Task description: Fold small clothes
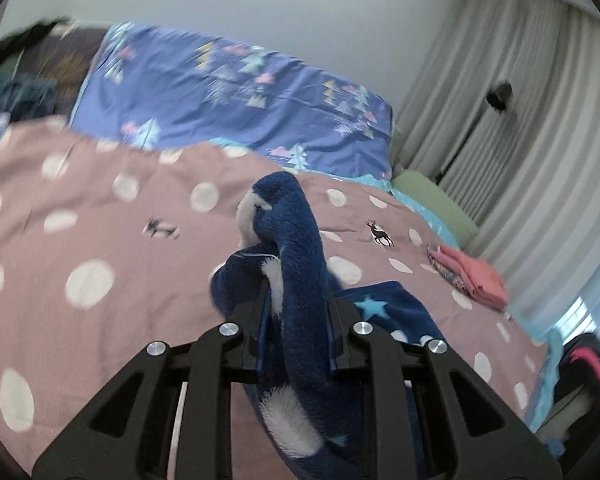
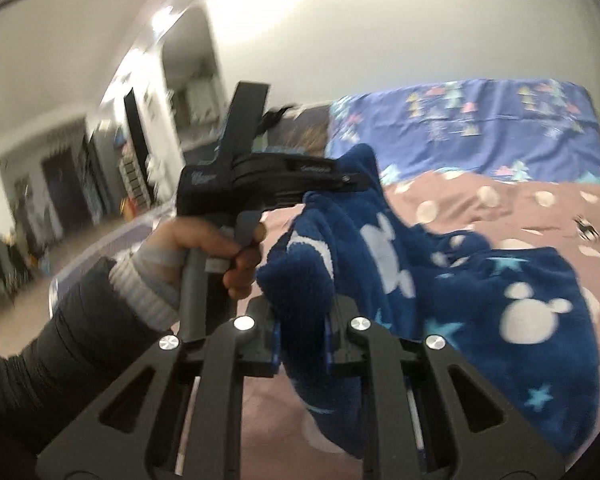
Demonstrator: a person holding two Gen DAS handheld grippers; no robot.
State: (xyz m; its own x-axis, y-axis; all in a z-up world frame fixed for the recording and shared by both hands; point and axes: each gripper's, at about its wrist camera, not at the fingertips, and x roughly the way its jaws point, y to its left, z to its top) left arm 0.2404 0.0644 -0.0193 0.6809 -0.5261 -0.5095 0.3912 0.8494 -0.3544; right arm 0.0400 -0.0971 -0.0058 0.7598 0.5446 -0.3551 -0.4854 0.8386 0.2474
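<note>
A dark blue fleece garment [image 1: 296, 232] with white mouse-head shapes and light blue stars is lifted off the bed. In the left wrist view my left gripper [image 1: 300, 300] is shut on a bunched fold of it, which stands up between the fingers. My right gripper [image 2: 302, 312] is shut on another bunched edge of the same garment [image 2: 480, 292]. The rest of the cloth hangs down to the right onto the bedcover. The right wrist view also shows my left gripper [image 2: 360, 179], level and held by a person's hand [image 2: 204, 244], with its tips buried in the cloth.
The bed has a pink cover with white dots [image 1: 100, 220] and a folded blue patterned quilt [image 1: 228, 92] at the back. Folded pink clothes [image 1: 472, 276] lie near the right edge, by a green pillow [image 1: 436, 204] and curtains [image 1: 520, 120]. Dark clothes [image 1: 16, 96] lie far left.
</note>
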